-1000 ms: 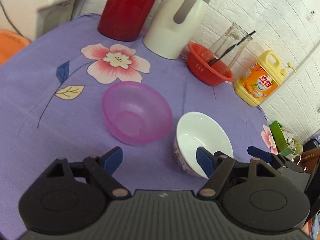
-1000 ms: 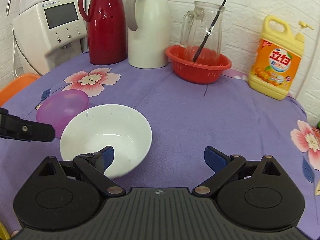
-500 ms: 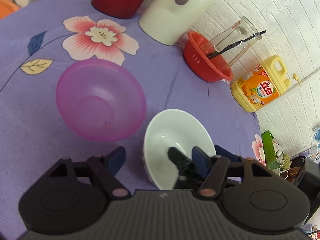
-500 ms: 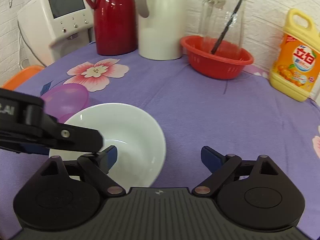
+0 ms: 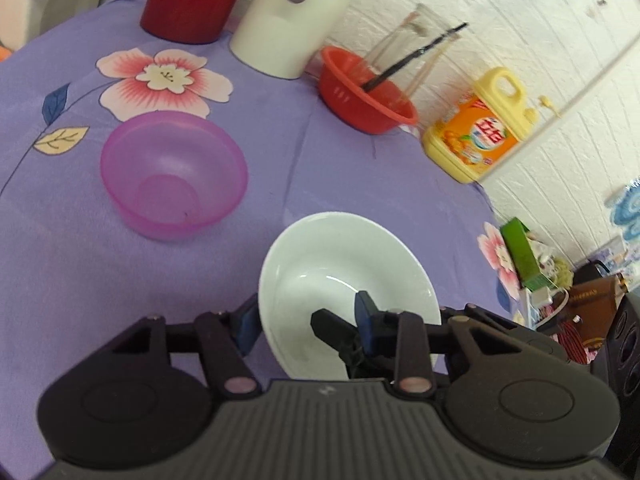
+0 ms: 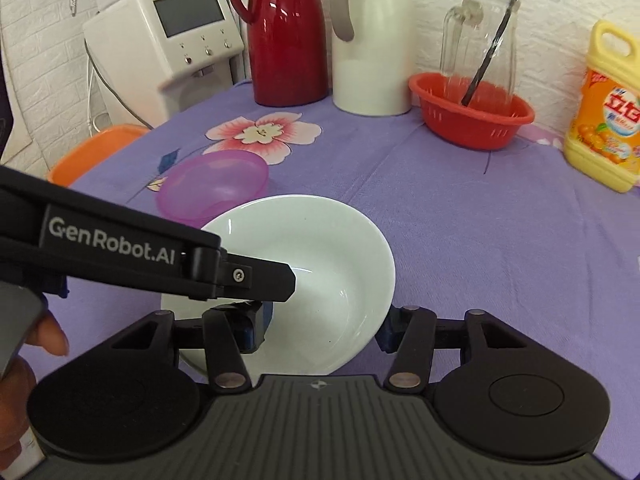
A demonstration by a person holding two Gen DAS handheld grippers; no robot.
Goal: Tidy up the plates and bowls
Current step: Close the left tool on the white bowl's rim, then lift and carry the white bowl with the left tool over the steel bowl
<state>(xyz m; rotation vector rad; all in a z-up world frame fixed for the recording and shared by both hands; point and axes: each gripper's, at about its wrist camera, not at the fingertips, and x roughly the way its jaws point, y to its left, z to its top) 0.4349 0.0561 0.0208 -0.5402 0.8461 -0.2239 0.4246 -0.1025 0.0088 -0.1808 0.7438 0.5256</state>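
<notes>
A white bowl (image 5: 344, 280) sits on the purple flowered tablecloth (image 5: 60, 272), also in the right wrist view (image 6: 316, 264). My left gripper (image 5: 308, 320) straddles its near rim, one finger outside, one inside, closed on the rim. My right gripper (image 6: 324, 324) straddles the opposite rim, one finger inside and one outside, closed on it. The left gripper's black finger shows in the right wrist view (image 6: 248, 276) reaching into the bowl. A translucent purple bowl (image 5: 172, 172) stands empty to the left, also in the right wrist view (image 6: 214, 188).
At the back stand a red thermos (image 6: 284, 32), a white jug (image 6: 372, 36), a red basket (image 6: 472, 116) holding a glass pitcher (image 6: 480, 44), a yellow detergent bottle (image 6: 608, 104) and a white appliance (image 6: 168, 48). An orange stool (image 6: 96, 148) is left of the table.
Both grippers moved in on the white bowl and narrowed from wide open onto its rim, the left from one side, the right from the other. The bowl now looks tilted.
</notes>
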